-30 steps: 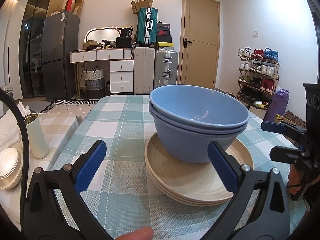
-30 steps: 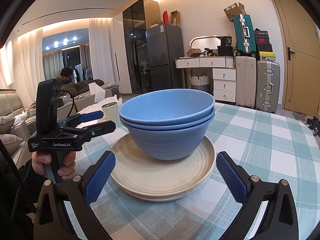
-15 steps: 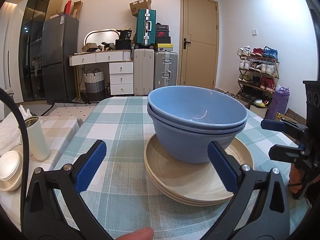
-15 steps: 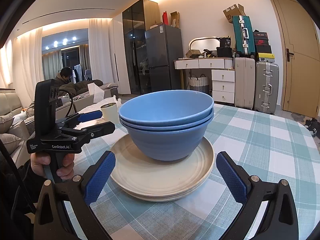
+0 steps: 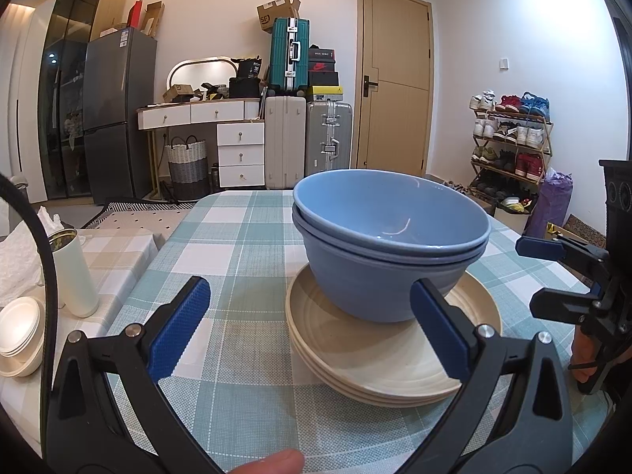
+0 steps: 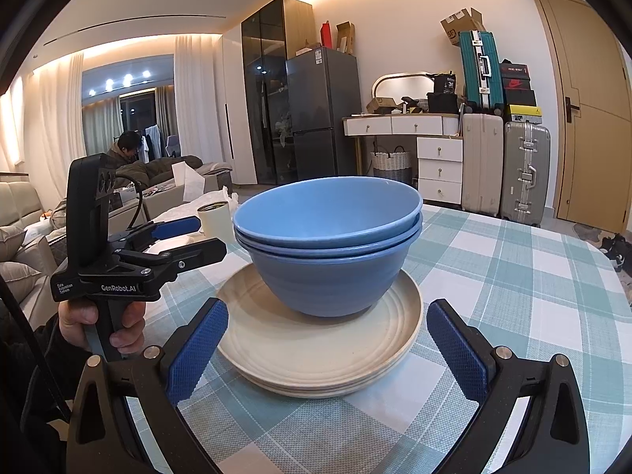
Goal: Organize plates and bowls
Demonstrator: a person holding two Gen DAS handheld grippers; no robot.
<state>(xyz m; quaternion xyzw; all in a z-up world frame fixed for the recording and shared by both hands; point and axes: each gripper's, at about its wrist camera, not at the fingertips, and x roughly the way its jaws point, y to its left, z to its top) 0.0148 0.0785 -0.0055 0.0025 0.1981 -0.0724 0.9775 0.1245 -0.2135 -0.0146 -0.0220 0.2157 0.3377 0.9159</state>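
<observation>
Checked tablecloth: bowls on plates

Both wrist cameras are looking low and close across the table at the stacked bowls (shared in both views), facing from opposite sides, each catching the other gripper.

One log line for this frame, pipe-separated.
left gripper: open, empty | right gripper: open, empty | bowls: nested on plates | table
</observation>
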